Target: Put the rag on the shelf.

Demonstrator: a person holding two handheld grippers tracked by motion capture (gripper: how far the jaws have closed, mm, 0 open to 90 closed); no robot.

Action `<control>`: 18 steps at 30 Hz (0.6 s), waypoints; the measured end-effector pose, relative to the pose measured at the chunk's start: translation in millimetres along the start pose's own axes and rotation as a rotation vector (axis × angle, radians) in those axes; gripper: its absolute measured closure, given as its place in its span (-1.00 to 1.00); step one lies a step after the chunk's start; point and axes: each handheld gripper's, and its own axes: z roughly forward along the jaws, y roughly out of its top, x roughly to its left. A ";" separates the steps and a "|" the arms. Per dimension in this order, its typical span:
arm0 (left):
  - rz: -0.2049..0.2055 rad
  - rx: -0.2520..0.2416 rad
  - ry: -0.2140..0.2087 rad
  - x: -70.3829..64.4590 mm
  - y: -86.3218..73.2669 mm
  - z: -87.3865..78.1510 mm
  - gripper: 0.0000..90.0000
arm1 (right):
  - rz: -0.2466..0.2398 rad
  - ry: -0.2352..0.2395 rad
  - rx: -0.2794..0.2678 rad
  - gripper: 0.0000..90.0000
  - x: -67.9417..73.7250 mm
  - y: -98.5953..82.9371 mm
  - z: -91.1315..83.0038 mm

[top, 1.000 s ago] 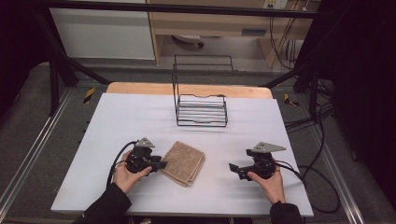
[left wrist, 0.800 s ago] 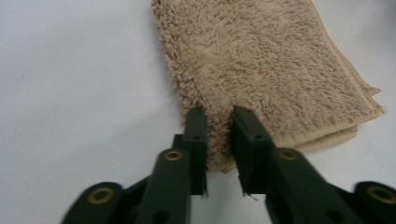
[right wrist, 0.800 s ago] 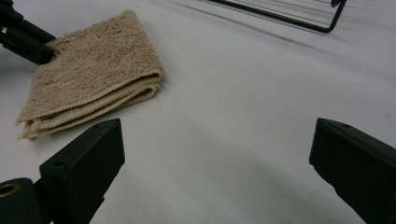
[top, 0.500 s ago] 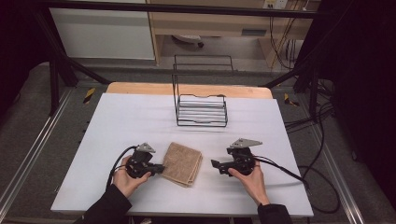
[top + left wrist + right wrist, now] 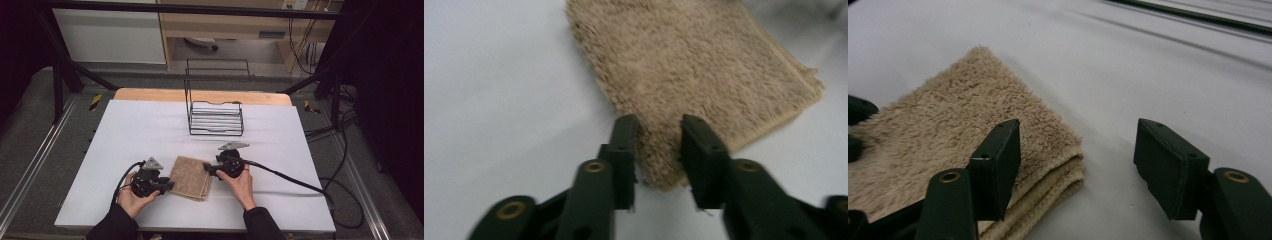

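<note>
Bright, even light on the white table (image 5: 150,130), dark surroundings; close gripper views soft, jaws blurred.

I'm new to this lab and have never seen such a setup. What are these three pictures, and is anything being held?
A person stands at a white table with a hand-held tool in each hand; each ends in two black jaws. The high view looks down from above. Each of the other two comes from a camera riding on one tool. The left tongs sit with their narrowly parted jaws at the edge of a folded tan towel. The right tongs are wide open at its far corner. Nothing is gripped yet. A black wire rack stands farther back.
</note>
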 end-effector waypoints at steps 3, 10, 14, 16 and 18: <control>-0.014 -0.019 0.008 6.7 7.4 -0.3 -0.01 | -0.003 -0.014 0.013 -0.05 -0.5 -1.0 3.1; -0.022 -0.045 0.026 23.6 29.4 4.6 -0.51 | 0.009 0.011 0.039 0.27 2.7 -2.3 -0.2; -0.042 -0.082 0.044 33.6 40.7 12.2 -0.62 | 0.033 0.032 0.052 0.43 5.3 -3.6 -1.9; -0.056 -0.086 0.051 37.5 46.7 17.1 -0.58 | 0.049 0.032 0.051 0.45 6.0 -4.1 -1.7; -0.068 -0.093 0.055 40.3 52.0 23.4 -0.55 | 0.063 0.031 0.053 0.47 6.6 -4.3 -1.8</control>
